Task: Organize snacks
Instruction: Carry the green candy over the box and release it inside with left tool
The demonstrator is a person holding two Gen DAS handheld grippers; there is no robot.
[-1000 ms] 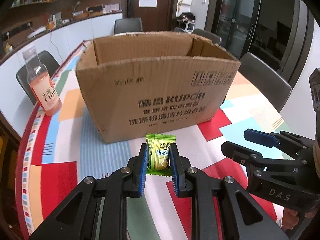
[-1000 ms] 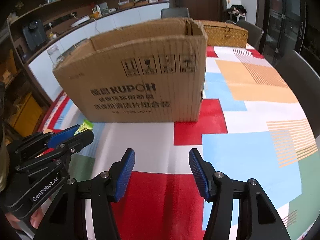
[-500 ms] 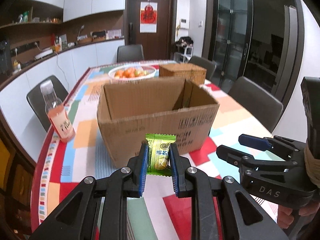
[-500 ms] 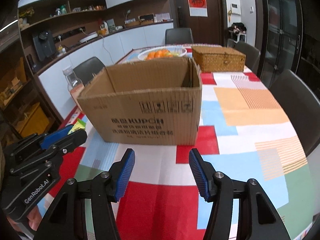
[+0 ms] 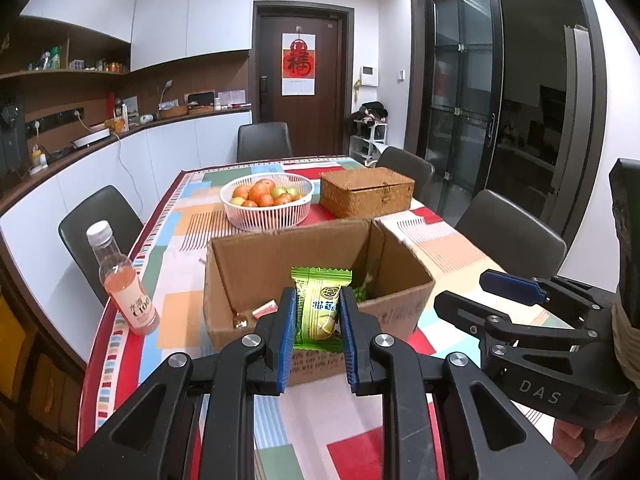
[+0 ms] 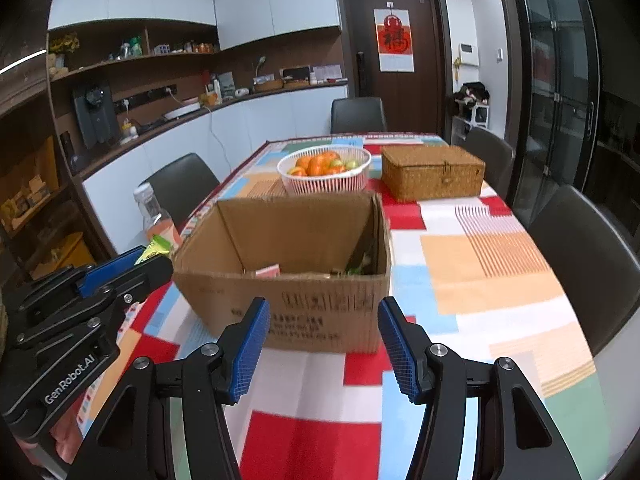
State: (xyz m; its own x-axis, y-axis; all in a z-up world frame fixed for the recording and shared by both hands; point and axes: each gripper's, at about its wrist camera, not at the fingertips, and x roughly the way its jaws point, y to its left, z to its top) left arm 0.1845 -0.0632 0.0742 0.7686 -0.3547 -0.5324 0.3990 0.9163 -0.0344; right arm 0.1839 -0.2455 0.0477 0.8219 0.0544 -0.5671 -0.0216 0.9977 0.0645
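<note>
Left gripper (image 5: 317,316): jaws clenched on a green snack packet (image 5: 321,304), held in the air in front of the cardboard box (image 5: 316,276).
Right gripper (image 6: 323,344): jaws wide apart, holding nothing, also on the near side of the box.
Views: only the left view shows the packet's printed face; the right view shows just its corner (image 6: 154,247).
Box: open top, corrugated; a few small packets inside (image 5: 264,309).
Left of box: plastic bottle (image 5: 122,280) with pink drink.
Behind box: white slotted basket (image 5: 267,202) with fruit, woven lidded box (image 5: 366,192).
</note>
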